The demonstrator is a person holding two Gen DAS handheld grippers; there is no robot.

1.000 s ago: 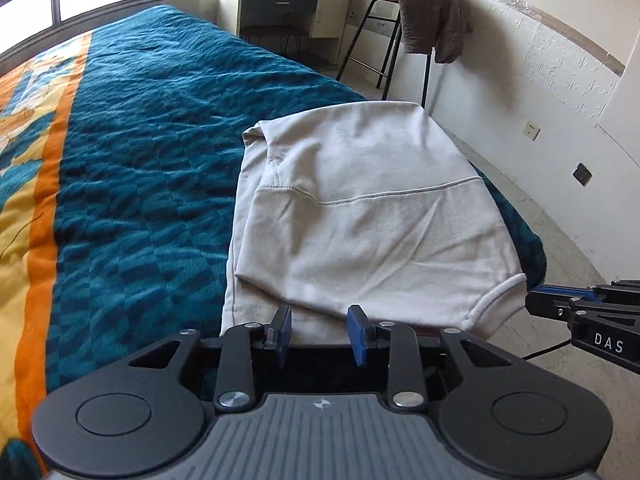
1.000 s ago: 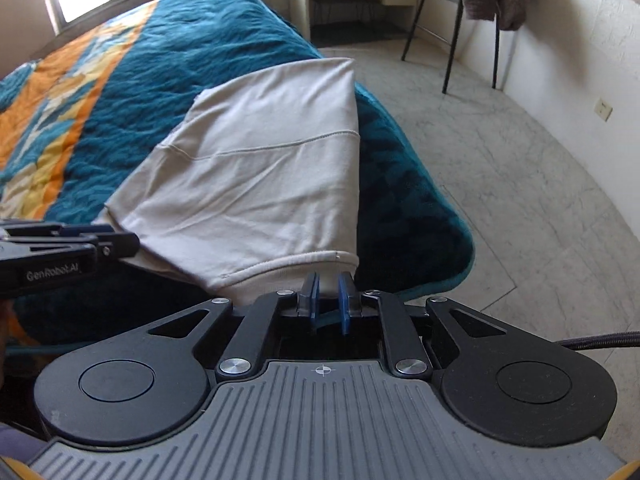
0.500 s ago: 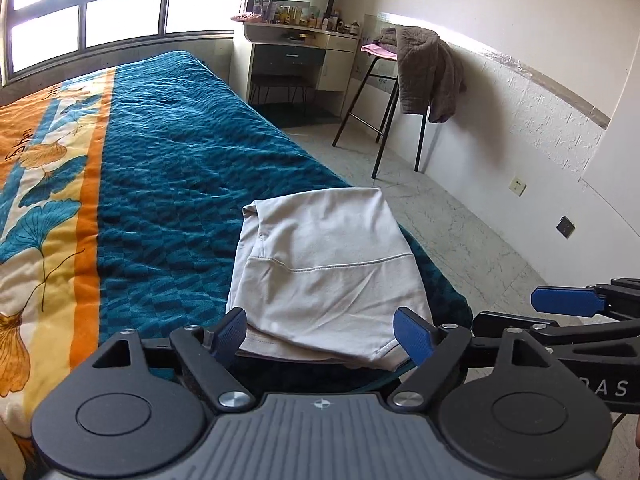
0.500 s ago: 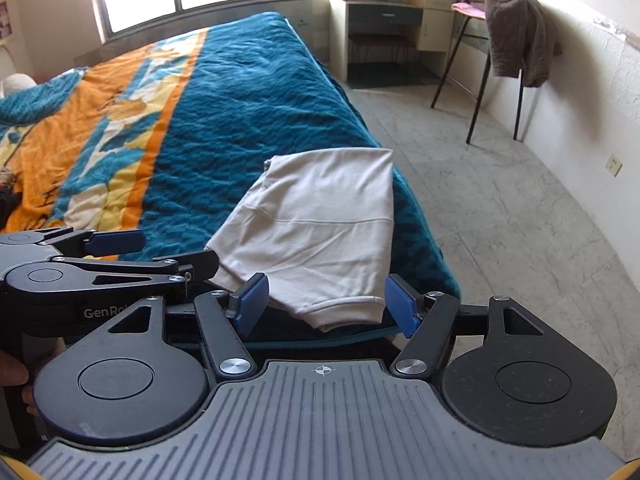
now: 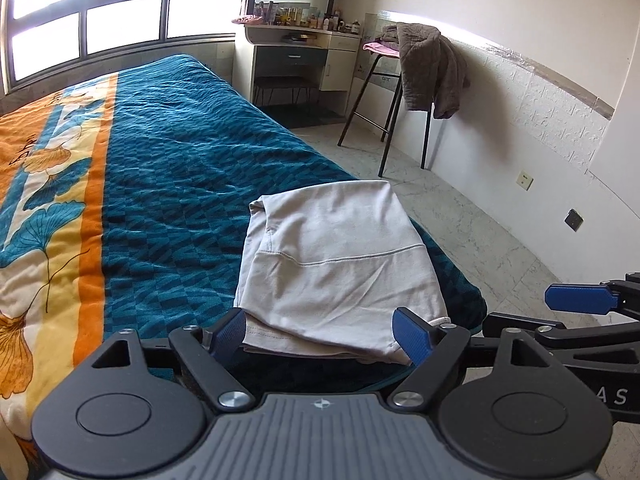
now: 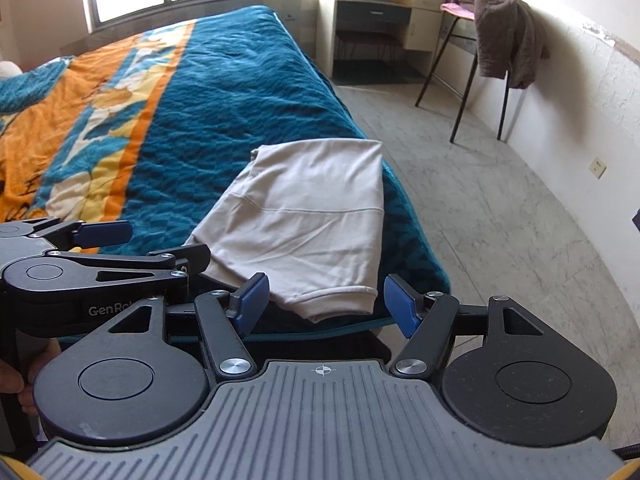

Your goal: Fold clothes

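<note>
Left wrist view showed the left gripper (image 5: 322,330) with its blue pads spread wide, nothing between them, raised above the near edge of the folded beige garment (image 5: 340,268). That garment lay flat on the teal bedspread (image 5: 172,168) at the bed's near corner, close to the side that faces the floor, with a stitched seam running across it and a ribbed cuff at its near corner. To the right in this view the right gripper (image 5: 580,300) came into frame, one blue pad visible, clear of the cloth. From the right wrist view, the right gripper (image 6: 326,304) likewise stood with its jaws well apart and empty, the garment's (image 6: 304,216) ribbed hem lying beyond and between the pads without touching them. The left gripper (image 6: 104,232) sat at the left of that frame, beside the cloth's near edge, also holding nothing. Farther off, a brown jacket (image 5: 430,68) hung over a stool (image 5: 384,120) by the white wall, and a dressing table (image 5: 296,56) crowded with bottles stood under the window (image 5: 120,12).
</note>
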